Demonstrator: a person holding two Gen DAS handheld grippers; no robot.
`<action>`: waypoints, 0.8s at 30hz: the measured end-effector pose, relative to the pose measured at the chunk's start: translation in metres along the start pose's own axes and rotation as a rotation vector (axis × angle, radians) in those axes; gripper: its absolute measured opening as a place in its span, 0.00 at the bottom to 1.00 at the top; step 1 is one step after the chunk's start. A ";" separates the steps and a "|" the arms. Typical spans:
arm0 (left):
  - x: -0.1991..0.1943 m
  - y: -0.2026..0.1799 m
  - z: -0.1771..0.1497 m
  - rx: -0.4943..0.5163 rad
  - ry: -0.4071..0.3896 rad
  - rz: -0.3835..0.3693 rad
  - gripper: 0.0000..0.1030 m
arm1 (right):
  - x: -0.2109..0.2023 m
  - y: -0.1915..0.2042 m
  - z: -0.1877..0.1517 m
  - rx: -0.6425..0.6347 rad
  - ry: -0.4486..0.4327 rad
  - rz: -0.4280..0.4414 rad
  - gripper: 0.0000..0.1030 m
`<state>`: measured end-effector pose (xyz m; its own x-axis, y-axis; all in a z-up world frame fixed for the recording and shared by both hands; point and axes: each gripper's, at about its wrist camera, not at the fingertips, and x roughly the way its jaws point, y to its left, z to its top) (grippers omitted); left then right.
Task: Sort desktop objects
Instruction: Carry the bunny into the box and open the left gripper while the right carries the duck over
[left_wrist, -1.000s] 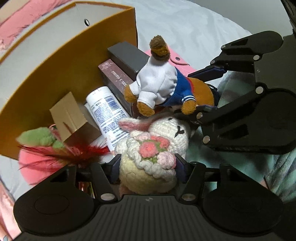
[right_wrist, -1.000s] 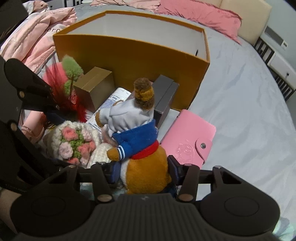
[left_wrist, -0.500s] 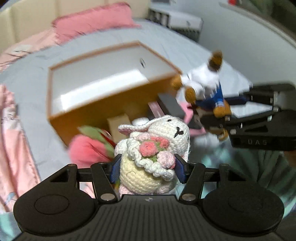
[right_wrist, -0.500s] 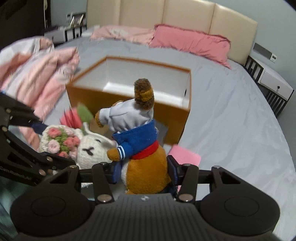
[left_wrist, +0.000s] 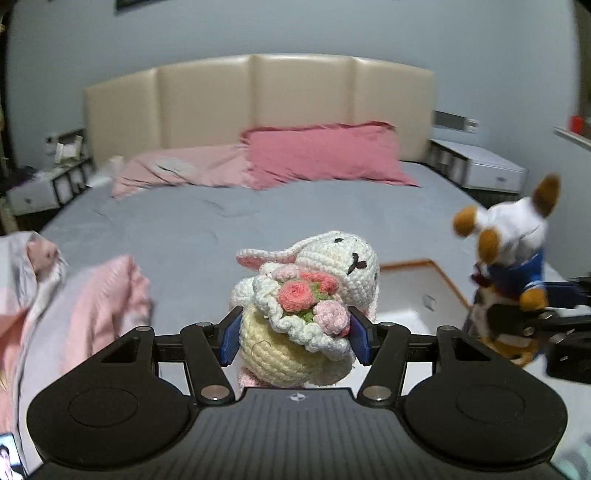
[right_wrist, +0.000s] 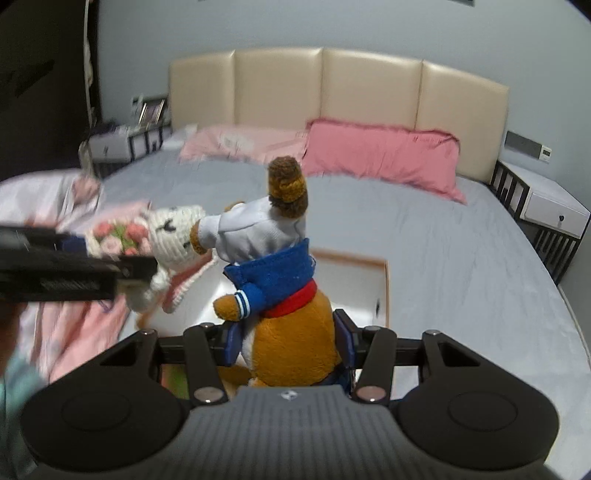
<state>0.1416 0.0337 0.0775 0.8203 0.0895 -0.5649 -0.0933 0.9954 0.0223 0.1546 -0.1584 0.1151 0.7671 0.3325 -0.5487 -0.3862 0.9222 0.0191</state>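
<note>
Toys fill both grippers above a grey bed. At about nine o'clock in the left wrist view, pink clothes lie heaped on the sheet. At six o'clock the left gripper has its blue pads pressed against both sides of a crocheted rabbit, which stands upright with a bunch of pink wool flowers on its front and its white head tilted toward one o'clock. Behind the rabbit, toward three o'clock, the white inside of an open box with an orange rim shows on the bed. At the far three o'clock edge a bear in a white top and blue jacket is clamped in the right gripper, somewhat blurred. In the right wrist view the rabbit sits at nine o'clock beside the bear, the two close together, perhaps touching at the bear's paw. The right gripper squeezes the bear's orange body between its pads at six o'clock, over the box. Two pink pillows lie against the beige headboard at twelve o'clock.
</note>
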 end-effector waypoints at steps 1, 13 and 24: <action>0.009 0.000 0.001 -0.001 0.003 0.013 0.65 | 0.009 -0.002 0.007 0.023 -0.001 0.006 0.50; 0.074 0.001 -0.038 0.050 0.140 0.014 0.65 | 0.147 -0.009 0.000 0.147 0.252 0.058 0.50; 0.071 -0.040 -0.067 0.346 0.172 0.109 0.66 | 0.189 -0.018 -0.019 0.289 0.445 0.132 0.51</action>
<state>0.1660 -0.0017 -0.0189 0.7068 0.2176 -0.6732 0.0454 0.9356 0.3500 0.2966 -0.1162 -0.0048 0.4068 0.3912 -0.8256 -0.2595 0.9159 0.3061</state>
